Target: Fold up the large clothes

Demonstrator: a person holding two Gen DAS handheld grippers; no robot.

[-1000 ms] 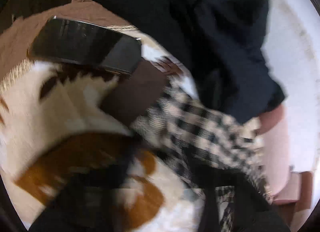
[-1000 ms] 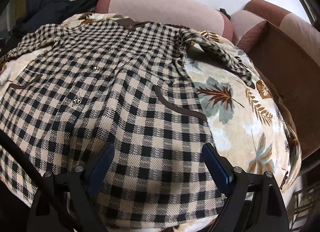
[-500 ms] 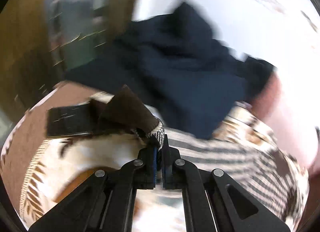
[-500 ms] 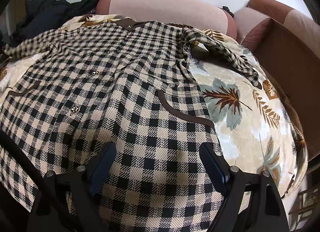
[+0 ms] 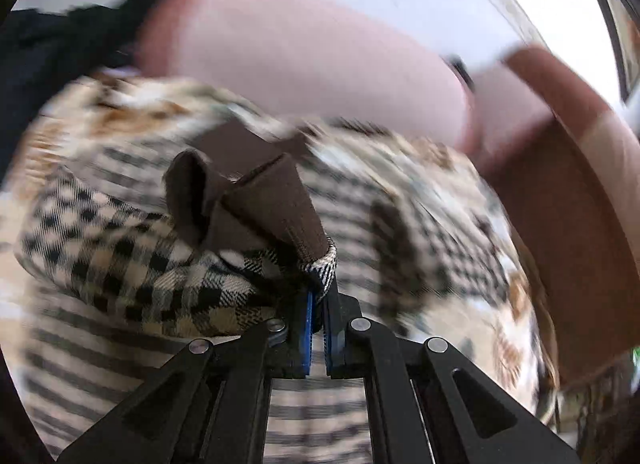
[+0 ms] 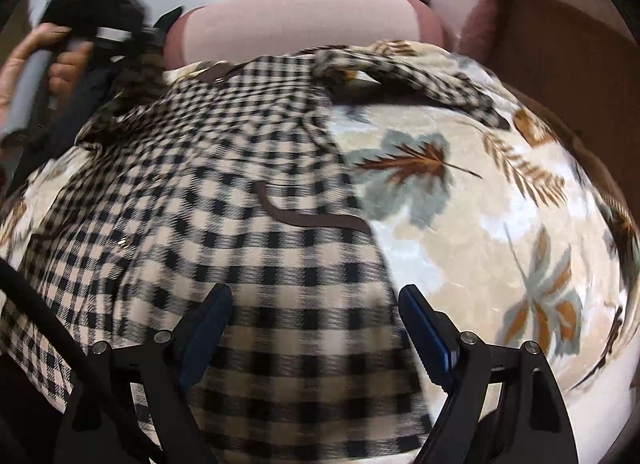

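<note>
A black-and-cream checked shirt [image 6: 248,224] with brown trim lies spread on a leaf-print blanket [image 6: 500,204]. My left gripper [image 5: 318,300] is shut on the shirt's sleeve end, at its brown cuff [image 5: 256,204], and holds it lifted over the shirt body [image 5: 420,232]. In the right wrist view the left gripper [image 6: 116,48] and the hand holding it show at the upper left, above the shirt's left side. My right gripper [image 6: 316,328] is open and empty, just above the shirt's lower hem. The shirt's other sleeve [image 6: 420,80] lies out to the right.
A pink sofa backrest [image 6: 296,24] runs along the back, with a brown armrest [image 6: 560,64] at the right. A dark garment [image 5: 48,60] is piled at the far left of the sofa. White wall behind.
My left gripper has carried the pinched cuff up and to the right, over the shirt body. It now shows in the right wrist view. The right gripper has stayed open and shifted slightly.
</note>
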